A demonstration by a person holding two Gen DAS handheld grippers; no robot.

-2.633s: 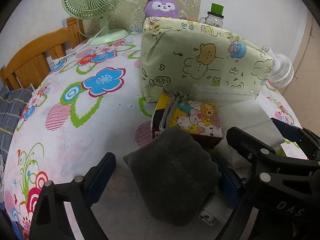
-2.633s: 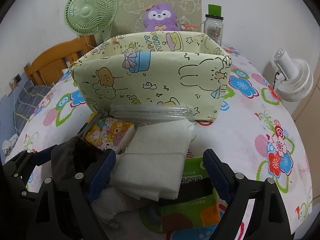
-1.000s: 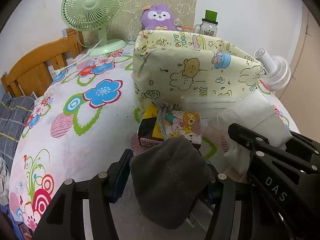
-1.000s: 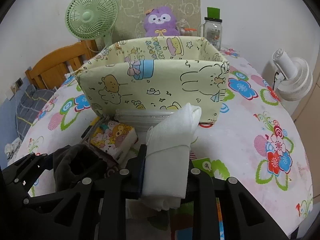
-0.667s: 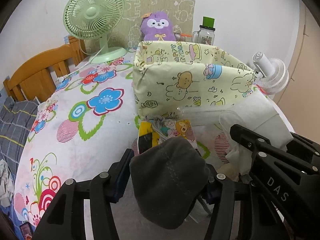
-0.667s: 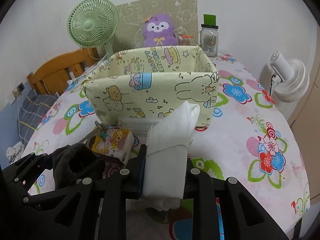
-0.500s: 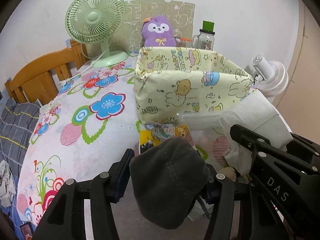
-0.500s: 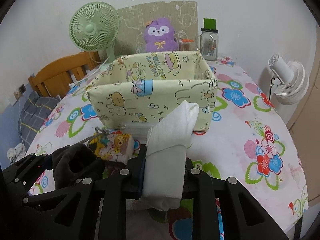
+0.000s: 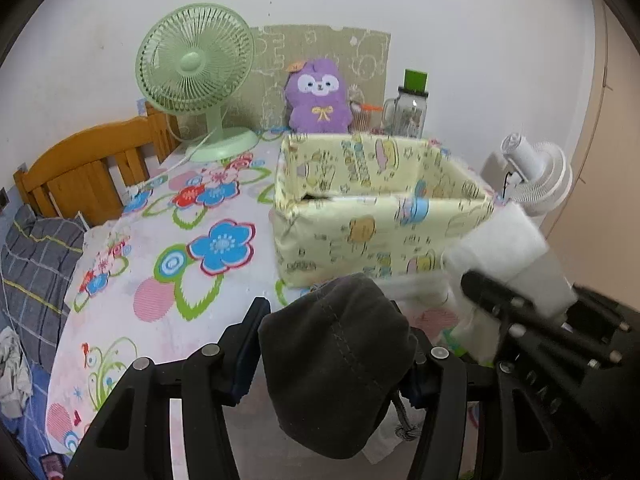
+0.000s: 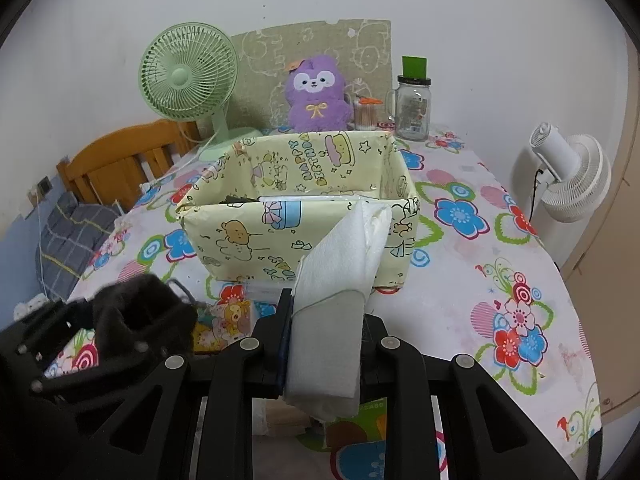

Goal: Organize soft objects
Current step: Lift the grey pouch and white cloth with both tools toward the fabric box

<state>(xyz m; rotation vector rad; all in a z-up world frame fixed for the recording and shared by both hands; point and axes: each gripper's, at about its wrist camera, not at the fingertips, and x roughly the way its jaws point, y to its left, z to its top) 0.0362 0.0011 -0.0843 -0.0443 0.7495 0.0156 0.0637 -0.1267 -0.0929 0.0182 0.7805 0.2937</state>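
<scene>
My left gripper (image 9: 334,354) is shut on a dark grey cloth pouch (image 9: 336,368) and holds it above the table, in front of the pale yellow cartoon-print storage box (image 9: 376,208). My right gripper (image 10: 326,340) is shut on a folded white cloth (image 10: 340,296), also lifted, just short of the box's (image 10: 296,236) near wall. The box is open at the top; a dark item and a clear strip show inside. The pouch also shows in the right wrist view (image 10: 136,316), and the white cloth in the left wrist view (image 9: 500,248).
A colourful cartoon packet (image 10: 224,320) and a green packet (image 10: 360,432) lie on the floral tablecloth (image 9: 180,248) below the grippers. Behind the box stand a green fan (image 9: 196,68), a purple plush (image 10: 316,96) and a glass jar (image 10: 412,104). A white fan (image 10: 572,176) is at right, a wooden chair (image 9: 92,172) at left.
Both grippers closed on their cloths, then rose and moved back from the table. The box now sits lower in view and its open top shows.
</scene>
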